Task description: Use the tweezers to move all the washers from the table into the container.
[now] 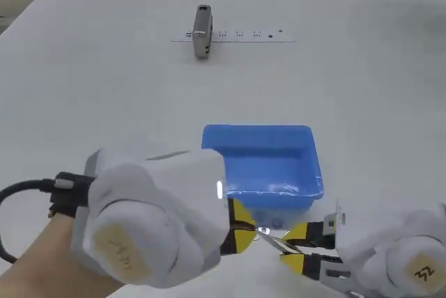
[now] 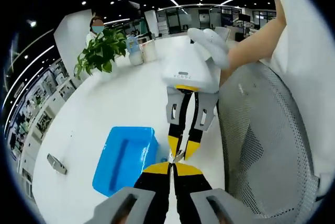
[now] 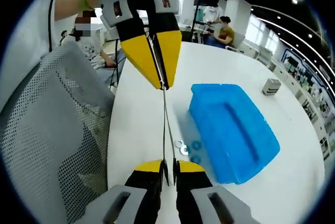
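Shiny thin metal tweezers (image 3: 165, 122) are pinched tight by left gripper (image 3: 159, 80) and right gripper (image 3: 168, 170) together, likely steadying them for the small round washers (image 3: 181, 145).

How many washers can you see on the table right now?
4, all on the table beside the blue container: two pale washers side by side, next to the tweezers, and two bluish ones nearer the container wall. Others may be hidden.

Left gripper (image 2: 171, 169) meeting right gripper (image 2: 183, 149) tip to tip, tweezers (image 2: 178, 156) held between, blue container (image 2: 123, 161) beside, white table (image 2: 104, 109)
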### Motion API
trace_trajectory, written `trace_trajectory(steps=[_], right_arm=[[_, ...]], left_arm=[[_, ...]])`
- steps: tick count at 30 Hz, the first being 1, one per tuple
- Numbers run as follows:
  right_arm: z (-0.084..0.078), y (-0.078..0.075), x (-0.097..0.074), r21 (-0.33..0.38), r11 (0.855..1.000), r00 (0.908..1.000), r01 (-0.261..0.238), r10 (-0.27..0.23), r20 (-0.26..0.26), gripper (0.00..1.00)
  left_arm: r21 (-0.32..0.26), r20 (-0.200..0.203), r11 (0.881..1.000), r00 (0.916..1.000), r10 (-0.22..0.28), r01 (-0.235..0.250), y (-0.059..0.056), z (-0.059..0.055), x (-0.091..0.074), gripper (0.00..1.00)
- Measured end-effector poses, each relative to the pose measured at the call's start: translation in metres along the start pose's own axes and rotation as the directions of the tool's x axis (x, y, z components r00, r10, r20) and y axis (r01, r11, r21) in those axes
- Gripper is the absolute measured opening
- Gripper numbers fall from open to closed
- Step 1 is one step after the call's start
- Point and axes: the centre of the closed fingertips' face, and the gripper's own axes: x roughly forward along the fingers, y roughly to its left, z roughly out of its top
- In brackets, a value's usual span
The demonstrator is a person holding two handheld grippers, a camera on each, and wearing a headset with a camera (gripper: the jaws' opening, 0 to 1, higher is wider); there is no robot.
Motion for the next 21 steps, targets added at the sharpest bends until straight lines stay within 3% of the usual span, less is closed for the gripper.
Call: trace_trajectory(steps=[9, 21], right_arm=[[0.009, -0.011, -0.001, 0.050, 0.998, 0.9970, 0.038, -0.041, 0.065, 0.06], [0.006, -0.016, 0.002, 0.074, 0.996, 0.9947, 0.058, -0.064, 0.080, 0.06]], left_arm=[[0.063, 0.009, 0.998, 1.0000, -0.004, 0.003, 0.010, 0.021, 0.002, 0.00], [0.099, -0.006, 0.995, 0.9994, -0.034, 0.034, 0.012, 0.028, 0.014, 0.00]])
